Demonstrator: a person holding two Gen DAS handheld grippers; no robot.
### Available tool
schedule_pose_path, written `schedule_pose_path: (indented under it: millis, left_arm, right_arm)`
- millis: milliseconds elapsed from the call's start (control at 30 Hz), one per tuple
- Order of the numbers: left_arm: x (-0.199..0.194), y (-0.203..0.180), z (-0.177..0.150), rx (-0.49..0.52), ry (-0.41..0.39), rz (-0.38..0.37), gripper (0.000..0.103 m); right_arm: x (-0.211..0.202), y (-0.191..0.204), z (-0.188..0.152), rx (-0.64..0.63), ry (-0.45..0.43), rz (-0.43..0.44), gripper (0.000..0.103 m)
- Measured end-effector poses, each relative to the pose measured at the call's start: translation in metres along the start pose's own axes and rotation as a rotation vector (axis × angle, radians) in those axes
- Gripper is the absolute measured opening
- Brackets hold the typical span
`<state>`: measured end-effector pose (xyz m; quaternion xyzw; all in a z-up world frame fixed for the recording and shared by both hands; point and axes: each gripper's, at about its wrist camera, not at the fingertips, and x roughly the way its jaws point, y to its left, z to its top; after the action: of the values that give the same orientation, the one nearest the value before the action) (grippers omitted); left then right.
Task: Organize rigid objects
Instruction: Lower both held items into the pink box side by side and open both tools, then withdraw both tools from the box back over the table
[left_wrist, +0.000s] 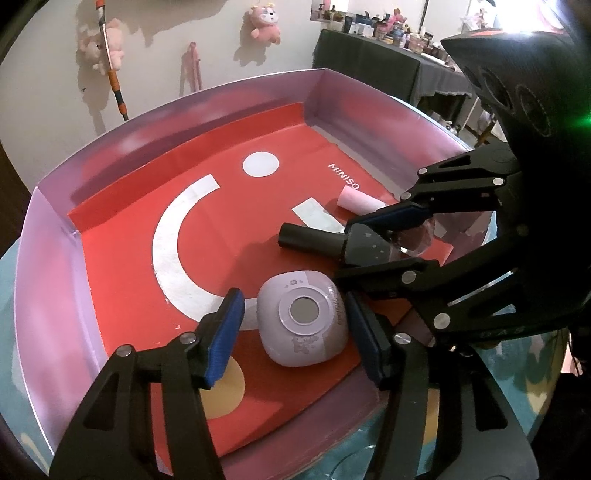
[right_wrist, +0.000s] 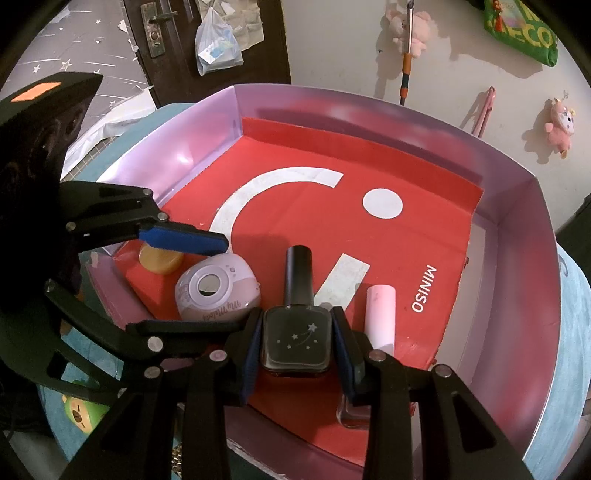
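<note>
Left wrist view: The left gripper stands partly open inside a shallow pink box lined with a red MINISO sheet. A lilac rounded case with a round mirrored disc on top lies on the sheet between the blue pads. A gap shows between the left pad and the case; the right pad stands just beside the case, and contact cannot be confirmed. The right gripper enters from the right, closed on the square body of a dark nail polish bottle, whose black cap points left. A pale pink tube lies beyond it, near the box wall.

Right wrist view: The right gripper holds the nail polish bottle by its square, star-printed body, one pad against each side, cap pointing away from the camera. The bottle is inside the box, over the red sheet. The pink tube lies just to the right of the bottle. The lilac case lies to the left, below the upper pad of the left gripper. An amber round piece sits behind that pad. A small clear bottle lies by the near box wall, partly hidden by the gripper.
</note>
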<state>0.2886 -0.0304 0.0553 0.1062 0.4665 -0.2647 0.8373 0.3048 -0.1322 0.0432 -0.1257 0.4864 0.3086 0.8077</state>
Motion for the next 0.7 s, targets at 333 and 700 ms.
schedule_pose_path:
  millis: [333, 700]
  left_arm:
    - [-0.007, -0.001, 0.001, 0.001, -0.020, 0.010, 0.057]
    - [-0.042, -0.005, -0.004, -0.044, -0.088, 0.027, 0.062]
  right_arm:
    - [-0.005, -0.001, -0.001, 0.014, -0.004, 0.006, 0.042]
    - [-0.043, 0.001, -0.008, 0.038, -0.070, -0.010, 0.050]
